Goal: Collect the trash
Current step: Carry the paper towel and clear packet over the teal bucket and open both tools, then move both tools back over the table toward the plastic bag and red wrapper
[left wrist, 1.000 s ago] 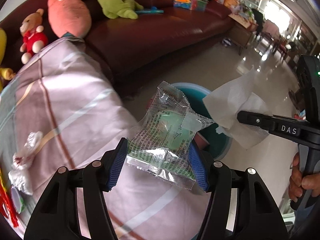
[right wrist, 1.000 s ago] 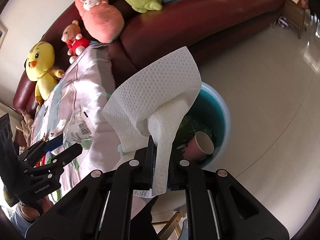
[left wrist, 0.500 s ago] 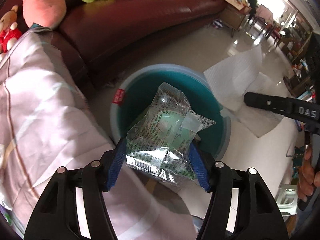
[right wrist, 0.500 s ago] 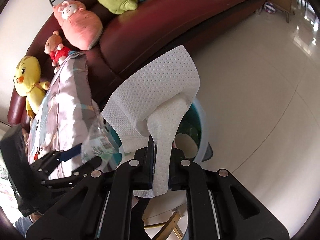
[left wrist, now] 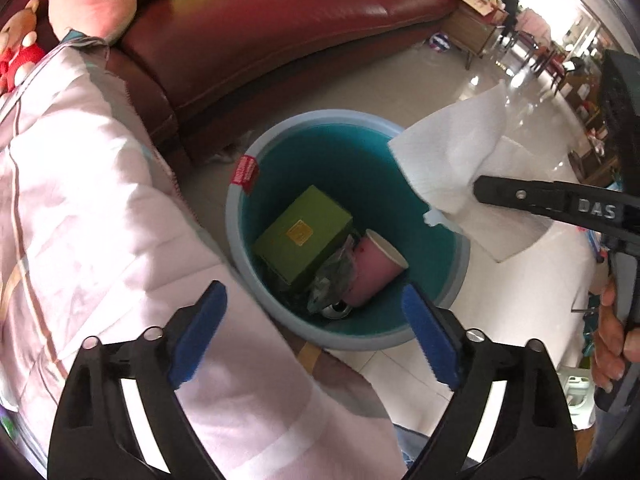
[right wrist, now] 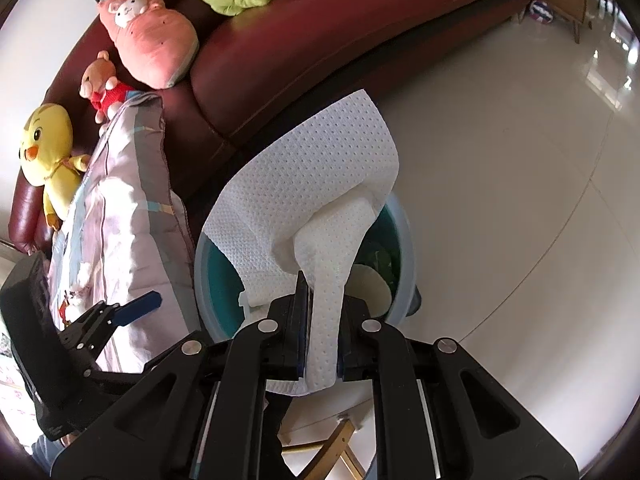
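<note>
I am holding the paper towel (right wrist: 316, 200) pinched between the pads of my right gripper (right wrist: 322, 344); the sheet is fanning up and forward of the fingertips, its far edge hanging over the rim of the teal waste bin (left wrist: 460, 248) ahead of and below that gripper. In the left wrist view the same towel (left wrist: 452, 160) is hovering above the bin's right rim, partly outside the opening.

My left gripper (left wrist: 316, 332) is standing wide apart with nothing between its blue pads (left wrist: 196, 336), positioned above the bin's near edge. Inside the bin, straight ahead of it: a green box (left wrist: 300, 236), a pink paper cup (left wrist: 376, 268) on its side, a crumpled clear wrapper (left wrist: 332, 280).

Risks, as I judge them:
- Towel is light and broad. If I let go from here, it may drift and land on the rim or the tiled floor (right wrist: 500, 160), since part of it is overhanging the edge.
- The sheet may cling to one pad on opening.
- Quilt (left wrist: 100, 200) on the left is lying just beside the bin and could snag my left gripper as I pull it away.
</note>
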### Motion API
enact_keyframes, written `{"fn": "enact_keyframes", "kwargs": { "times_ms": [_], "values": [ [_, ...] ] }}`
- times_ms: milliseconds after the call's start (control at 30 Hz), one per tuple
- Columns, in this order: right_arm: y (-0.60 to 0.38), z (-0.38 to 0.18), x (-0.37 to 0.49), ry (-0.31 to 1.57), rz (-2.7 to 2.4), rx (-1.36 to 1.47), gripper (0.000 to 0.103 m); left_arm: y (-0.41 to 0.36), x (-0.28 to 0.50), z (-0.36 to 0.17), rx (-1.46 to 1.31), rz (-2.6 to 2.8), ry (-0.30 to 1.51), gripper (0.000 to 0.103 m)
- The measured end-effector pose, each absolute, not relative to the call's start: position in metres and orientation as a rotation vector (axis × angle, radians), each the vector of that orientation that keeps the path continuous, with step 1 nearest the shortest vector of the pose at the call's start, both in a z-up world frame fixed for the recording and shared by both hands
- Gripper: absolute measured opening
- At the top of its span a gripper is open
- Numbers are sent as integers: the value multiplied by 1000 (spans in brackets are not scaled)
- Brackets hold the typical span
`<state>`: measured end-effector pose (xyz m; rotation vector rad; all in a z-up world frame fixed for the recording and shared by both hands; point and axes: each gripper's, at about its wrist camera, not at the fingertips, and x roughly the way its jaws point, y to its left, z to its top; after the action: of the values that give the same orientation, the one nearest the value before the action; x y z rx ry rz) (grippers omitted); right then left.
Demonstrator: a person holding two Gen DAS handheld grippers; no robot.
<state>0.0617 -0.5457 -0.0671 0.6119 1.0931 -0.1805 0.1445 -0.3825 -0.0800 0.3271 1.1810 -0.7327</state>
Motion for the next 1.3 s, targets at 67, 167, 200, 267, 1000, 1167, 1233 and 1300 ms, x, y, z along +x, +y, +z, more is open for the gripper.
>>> {"fn": "enact_keyframes", "kwargs": {
  "times_ms": [67, 167, 200, 267, 1000, 1167, 1233, 1300],
  "values": [
    [-541, -70, 66, 1109, -165, 604, 16, -377, 142, -76, 317, -729, 1172, 91],
    [-535, -72, 70, 1118, -160, 592, 54, -372, 139, -73, 301, -727, 1169, 92],
    [-533, -72, 71, 1116, -164, 584, 56, -369, 139, -71, 295, -729, 1168, 92],
    [-530, -73, 73, 1120, -164, 583, 56, -364, 139, -71, 289, -729, 1165, 92],
    [-491, -40, 69, 1128, -197, 528, 71, -287, 133, -44, 179, -698, 1122, 92],
    [-465, -25, 75, 1122, -165, 493, 72, -257, 130, -33, 144, -669, 1100, 92],
    [-454, -20, 76, 1121, -153, 482, 72, -241, 129, -28, 127, -655, 1091, 92],
    [-441, -15, 77, 1123, -139, 466, 73, -224, 128, -24, 104, -643, 1088, 92]
  ]
}}
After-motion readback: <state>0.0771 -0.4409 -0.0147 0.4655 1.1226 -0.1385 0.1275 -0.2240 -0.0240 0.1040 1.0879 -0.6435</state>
